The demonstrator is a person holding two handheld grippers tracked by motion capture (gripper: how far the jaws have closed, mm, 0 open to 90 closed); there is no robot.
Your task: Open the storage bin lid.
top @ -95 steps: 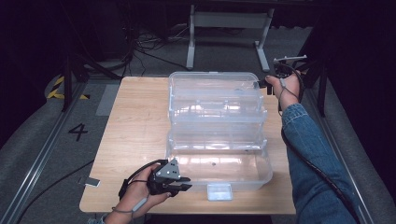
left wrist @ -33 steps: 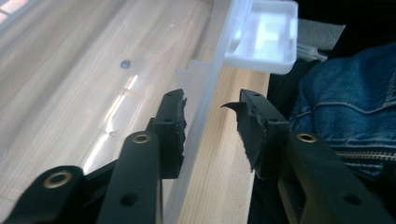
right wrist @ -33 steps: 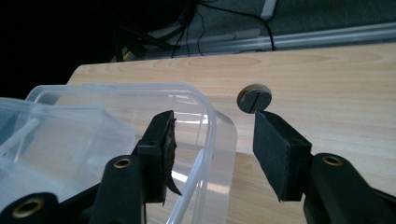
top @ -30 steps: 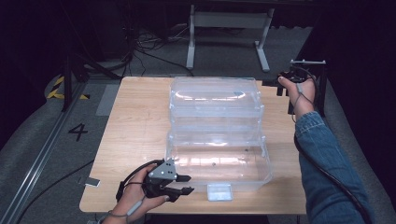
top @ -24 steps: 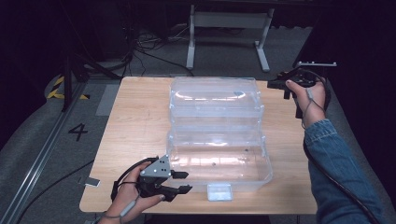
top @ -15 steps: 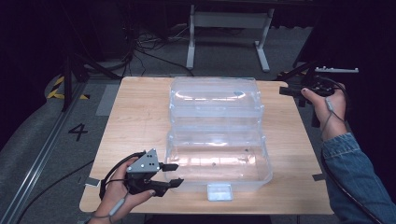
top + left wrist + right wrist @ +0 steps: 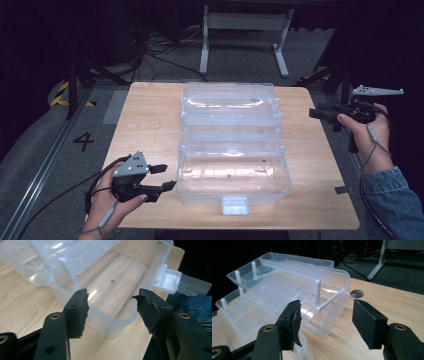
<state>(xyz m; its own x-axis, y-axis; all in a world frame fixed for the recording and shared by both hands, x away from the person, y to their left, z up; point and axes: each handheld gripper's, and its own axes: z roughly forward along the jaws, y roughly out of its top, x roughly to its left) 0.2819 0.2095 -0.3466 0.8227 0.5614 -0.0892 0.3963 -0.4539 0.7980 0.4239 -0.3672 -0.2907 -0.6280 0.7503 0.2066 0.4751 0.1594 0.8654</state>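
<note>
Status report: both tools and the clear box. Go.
Left tool open, jaws just opening, empty. Right tool same. Clear box lies open, untouched. Nothing in the way.

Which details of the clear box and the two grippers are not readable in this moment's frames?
- Clear box: its near wall and latch tab wash out in glare in the high view.
- Box far end: cropped by the left gripper view's top edge.
- Right gripper: its fingers merge into the dark floor in the high view.
</note>
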